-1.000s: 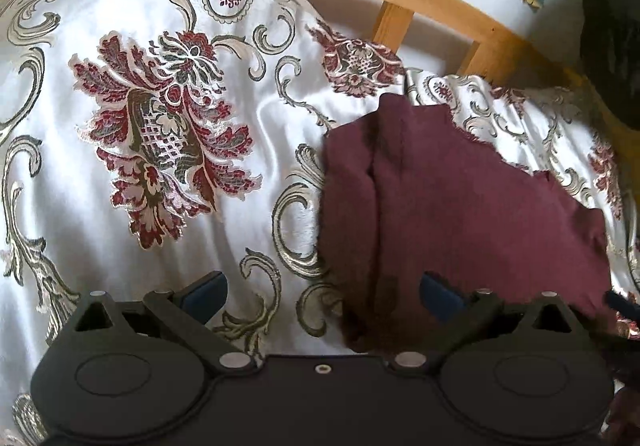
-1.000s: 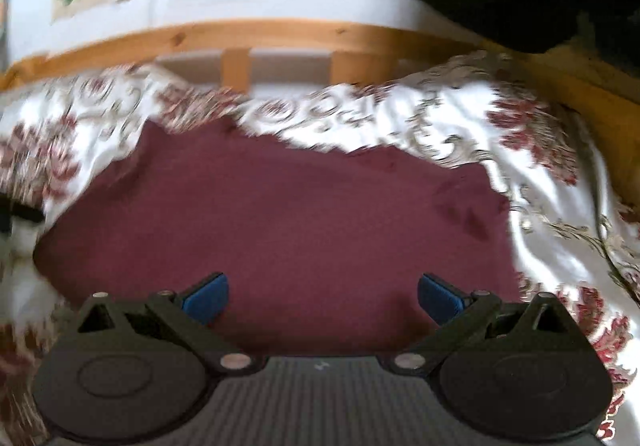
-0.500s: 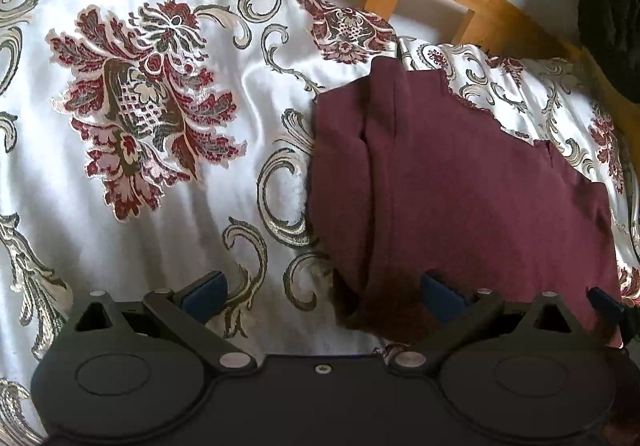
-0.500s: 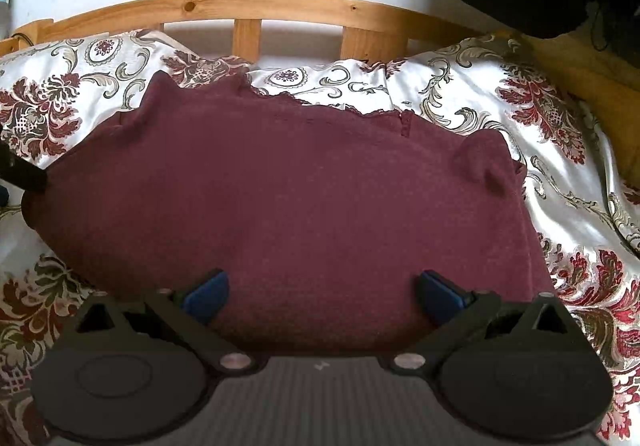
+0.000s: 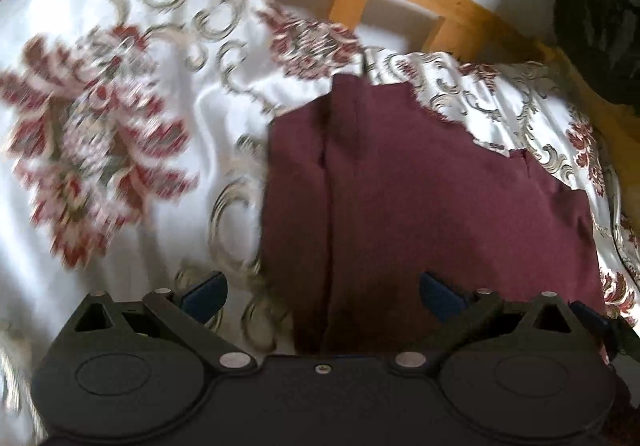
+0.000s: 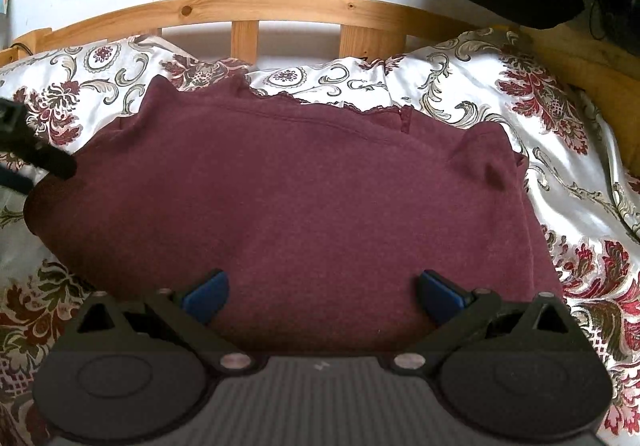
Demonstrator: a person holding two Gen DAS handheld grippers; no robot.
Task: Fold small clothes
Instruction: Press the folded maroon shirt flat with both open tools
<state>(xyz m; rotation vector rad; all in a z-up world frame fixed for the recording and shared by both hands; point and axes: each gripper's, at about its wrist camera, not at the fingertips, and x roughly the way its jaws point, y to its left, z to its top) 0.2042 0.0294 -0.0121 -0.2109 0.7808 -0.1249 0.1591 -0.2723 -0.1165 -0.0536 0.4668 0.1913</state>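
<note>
Surface: floral satin bedspread [image 6: 500, 134], wooden headboard [image 6: 248, 8] beyond.
Garment: maroon, folded [image 6: 304, 182], ahead of both tongs.
Left gripper [image 5: 322, 296]: spread, empty.
Right gripper [image 6: 322, 292]: spread, empty.

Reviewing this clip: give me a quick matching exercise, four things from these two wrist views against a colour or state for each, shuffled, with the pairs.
Things:
1. garment
2. bedspread
3. bed rail
4. right gripper

Descriptions:
A. pale satin with red floral pattern
B. light wood with slats
C. open, holding nothing
D. plain maroon, lying on the bed

Pairs: 1-D, 2-A, 3-B, 4-C
</note>
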